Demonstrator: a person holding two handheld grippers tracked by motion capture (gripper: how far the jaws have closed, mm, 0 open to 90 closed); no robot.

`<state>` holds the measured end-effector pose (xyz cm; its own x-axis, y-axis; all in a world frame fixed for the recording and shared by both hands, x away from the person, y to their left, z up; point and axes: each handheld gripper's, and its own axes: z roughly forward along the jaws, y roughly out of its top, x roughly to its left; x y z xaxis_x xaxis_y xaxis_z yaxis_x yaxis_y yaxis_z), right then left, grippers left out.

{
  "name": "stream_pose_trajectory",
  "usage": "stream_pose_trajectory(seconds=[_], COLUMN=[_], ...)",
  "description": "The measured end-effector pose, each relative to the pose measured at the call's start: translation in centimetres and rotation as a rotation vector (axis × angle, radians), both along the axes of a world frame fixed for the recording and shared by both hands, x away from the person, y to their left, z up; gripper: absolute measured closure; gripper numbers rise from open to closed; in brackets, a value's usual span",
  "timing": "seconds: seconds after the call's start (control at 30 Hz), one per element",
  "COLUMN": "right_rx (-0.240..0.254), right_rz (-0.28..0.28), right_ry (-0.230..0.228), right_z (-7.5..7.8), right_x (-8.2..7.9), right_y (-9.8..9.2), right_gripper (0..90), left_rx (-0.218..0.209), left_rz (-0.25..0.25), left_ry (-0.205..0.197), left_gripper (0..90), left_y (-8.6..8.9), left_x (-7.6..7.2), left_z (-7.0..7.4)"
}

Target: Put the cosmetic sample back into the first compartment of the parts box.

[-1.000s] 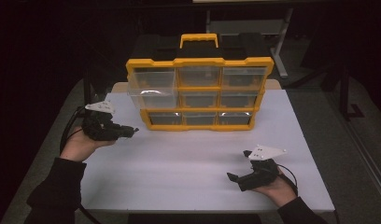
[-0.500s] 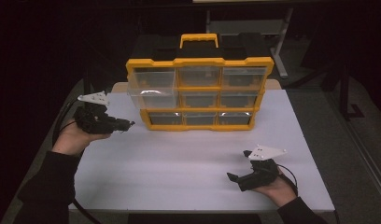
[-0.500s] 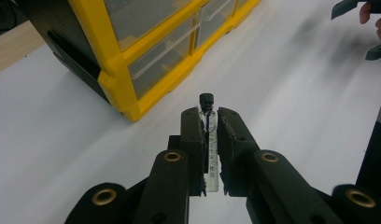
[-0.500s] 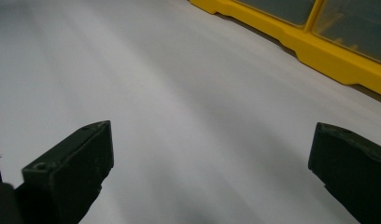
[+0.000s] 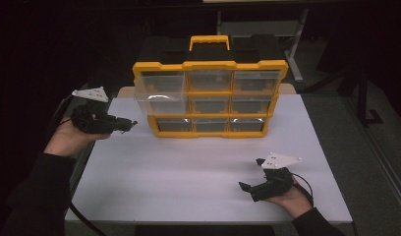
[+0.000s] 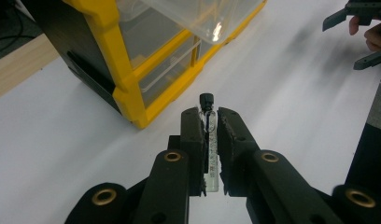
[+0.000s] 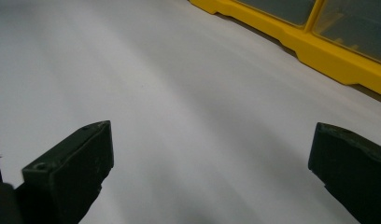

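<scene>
I see the slim clear glass vial with a black screw cap (image 6: 209,135) clamped lengthwise between my left gripper's black pads, cap pointing towards the yellow drawer organiser's (image 6: 128,93) bottom corner.

1. The high view is dim; darkness swallows the surroundings, while the white table (image 5: 188,177) catches the light.
2. Glare glints on the organizer's (image 5: 208,98) clear drawer fronts.
3. In the left gripper view the vial (image 6: 210,140) is sharp, and the table beyond is smeared by blur.
4. The right gripper view is soft, its table shading grey toward the edges.
</scene>
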<state>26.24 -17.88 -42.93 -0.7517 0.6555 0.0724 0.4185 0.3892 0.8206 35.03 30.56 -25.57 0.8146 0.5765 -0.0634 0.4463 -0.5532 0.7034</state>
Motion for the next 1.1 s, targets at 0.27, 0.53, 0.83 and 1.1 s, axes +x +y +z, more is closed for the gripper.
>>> stream_pose_trajectory(seconds=[0.27,0.53,0.83,1.1], right_rx=[0.001,0.003,0.003,0.003], right_rz=[-0.001,-0.002,-0.001,-0.001], right_ry=[0.001,0.002,0.003,0.004], right_z=[0.0,0.0,0.0,0.0], right_x=[0.0,0.0,0.0,0.0], right_y=[0.0,0.0,0.0,0.0], right_gripper=[0.0,0.0,0.0,0.0], left_rx=[0.005,0.015,0.018,0.021], left_rz=[0.001,-0.004,-0.006,-0.008], left_ry=[-0.013,-0.036,-0.046,-0.056], left_gripper=[80.6,80.6,80.6,80.6], left_y=[0.5,0.6,0.5,0.5], left_x=[0.0,0.0,0.5,0.8], left_z=[1.8,4.3,6.5,7.9])
